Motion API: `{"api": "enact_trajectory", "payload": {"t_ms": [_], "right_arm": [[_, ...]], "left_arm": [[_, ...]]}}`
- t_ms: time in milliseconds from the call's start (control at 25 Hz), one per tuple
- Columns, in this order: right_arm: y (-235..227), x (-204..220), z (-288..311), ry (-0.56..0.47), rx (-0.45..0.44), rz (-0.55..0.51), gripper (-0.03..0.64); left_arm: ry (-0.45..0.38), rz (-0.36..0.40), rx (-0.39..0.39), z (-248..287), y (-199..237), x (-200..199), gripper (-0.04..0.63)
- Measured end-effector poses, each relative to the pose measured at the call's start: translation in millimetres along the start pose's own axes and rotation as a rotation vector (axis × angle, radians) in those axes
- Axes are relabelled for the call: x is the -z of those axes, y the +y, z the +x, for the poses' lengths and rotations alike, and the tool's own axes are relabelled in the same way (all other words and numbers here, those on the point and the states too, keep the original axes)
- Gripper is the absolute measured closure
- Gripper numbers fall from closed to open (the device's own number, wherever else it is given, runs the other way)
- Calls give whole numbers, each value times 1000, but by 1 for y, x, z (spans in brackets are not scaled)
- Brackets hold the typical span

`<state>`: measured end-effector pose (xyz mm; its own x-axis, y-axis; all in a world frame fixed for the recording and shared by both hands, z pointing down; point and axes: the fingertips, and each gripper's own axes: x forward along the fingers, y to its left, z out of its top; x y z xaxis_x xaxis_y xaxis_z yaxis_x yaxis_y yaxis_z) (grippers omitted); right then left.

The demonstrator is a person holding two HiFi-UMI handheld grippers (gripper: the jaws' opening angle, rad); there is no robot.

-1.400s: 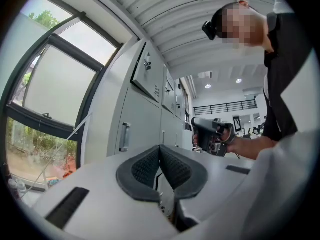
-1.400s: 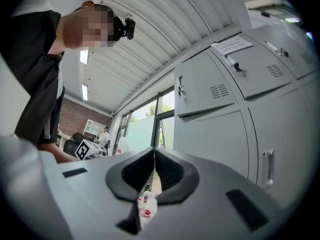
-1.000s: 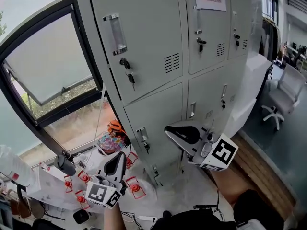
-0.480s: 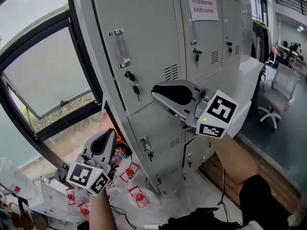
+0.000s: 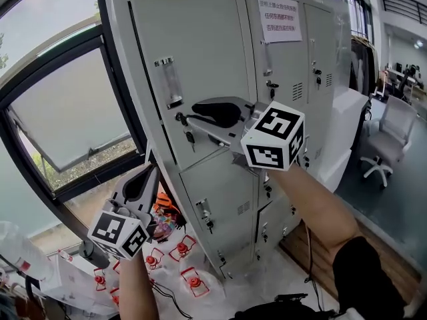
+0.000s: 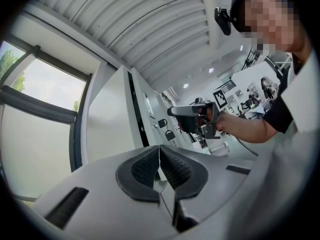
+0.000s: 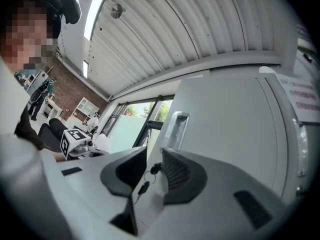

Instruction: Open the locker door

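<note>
Grey-black ribbed pads of our right gripper (image 7: 152, 171) stand apart, released, its jaws having just been opening. In the gap between them we see the lock (image 7: 156, 168) of the locker door (image 5: 200, 52) and the key (image 7: 144, 187) hanging from it on a ring, with neither pad pressing on them. In the head view this gripper is raised to the left-hand upper door, its tips just beside the lock and below the clear pull handle (image 5: 169, 82). That door sits shut, flush in the grey cabinet. Our left gripper (image 5: 151, 173) is lower and to the left, near the window (image 5: 67, 112) and well apart from the door, its jaws clenched together on nothing. Farther right, a paper notice (image 5: 279, 17) is stuck on the neighbouring door, and a white chair (image 5: 393, 132) stands at the far right. Red items (image 5: 180, 249) lie on the floor below.
</note>
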<state>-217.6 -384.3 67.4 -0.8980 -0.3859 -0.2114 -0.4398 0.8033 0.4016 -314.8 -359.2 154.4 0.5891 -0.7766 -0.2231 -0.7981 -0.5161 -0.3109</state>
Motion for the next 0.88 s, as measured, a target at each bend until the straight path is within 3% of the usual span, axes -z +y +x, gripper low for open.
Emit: {"api": "enact_trajectory", "payload": {"t_ms": [160,360,880], "right_arm": [[-4,-29,10,-37,28,-34,511],[-12,-49,36,7,46,-23,511],[-33,-34,56,70,58,114,485]], "left_arm": [[-6,12,12,3,1,-5,580],[-16,17,18,3,8,-8,580],[-14,20,25,-6,20,-2,580]]}}
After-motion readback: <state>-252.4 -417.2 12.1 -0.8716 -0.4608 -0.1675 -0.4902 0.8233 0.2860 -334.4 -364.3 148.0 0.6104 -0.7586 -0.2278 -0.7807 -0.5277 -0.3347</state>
